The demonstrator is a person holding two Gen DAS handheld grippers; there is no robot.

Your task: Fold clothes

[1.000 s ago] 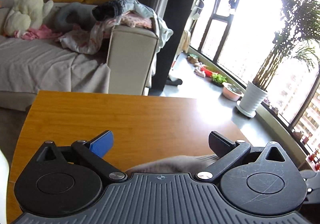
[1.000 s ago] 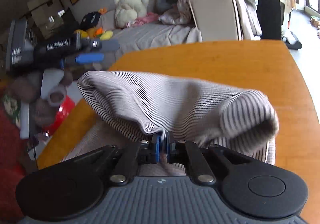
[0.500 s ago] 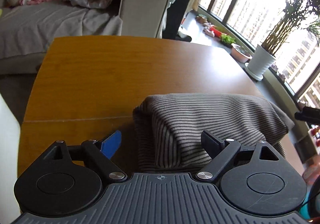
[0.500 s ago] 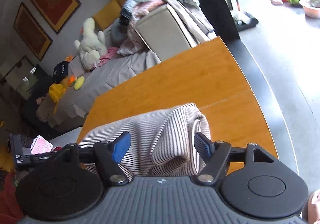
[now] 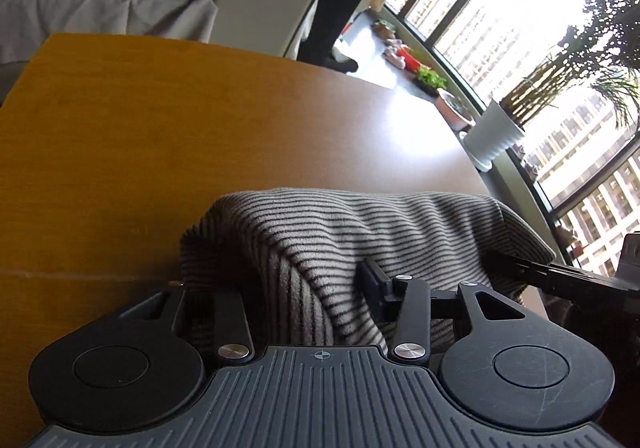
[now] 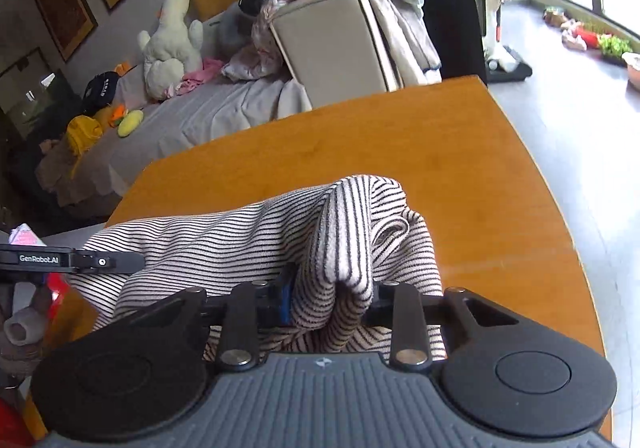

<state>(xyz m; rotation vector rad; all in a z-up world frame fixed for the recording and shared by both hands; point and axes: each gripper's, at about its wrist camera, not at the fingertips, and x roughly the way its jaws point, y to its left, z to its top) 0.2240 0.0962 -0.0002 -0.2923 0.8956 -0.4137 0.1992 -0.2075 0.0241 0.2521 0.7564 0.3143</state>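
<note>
Gripping a bunched fold of the striped knit garment (image 6: 348, 248) at lower centre of the frame, my right gripper (image 6: 330, 298) pinches it over the wooden table (image 6: 460, 167); my left gripper (image 5: 304, 288) likewise clamps its other end (image 5: 360, 232).

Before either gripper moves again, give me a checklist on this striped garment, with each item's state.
1. Left gripper pinches a thick fold of the striped garment: ok.
2. Right gripper is closed on a bunched fold: ok.
3. Garment rests on the wooden table: ok.
4. Table ahead of the garment is bare: ok.
5. Fold edges line up: cannot tell.
6. Fabric lies flat, unbunched: not ok.
</note>
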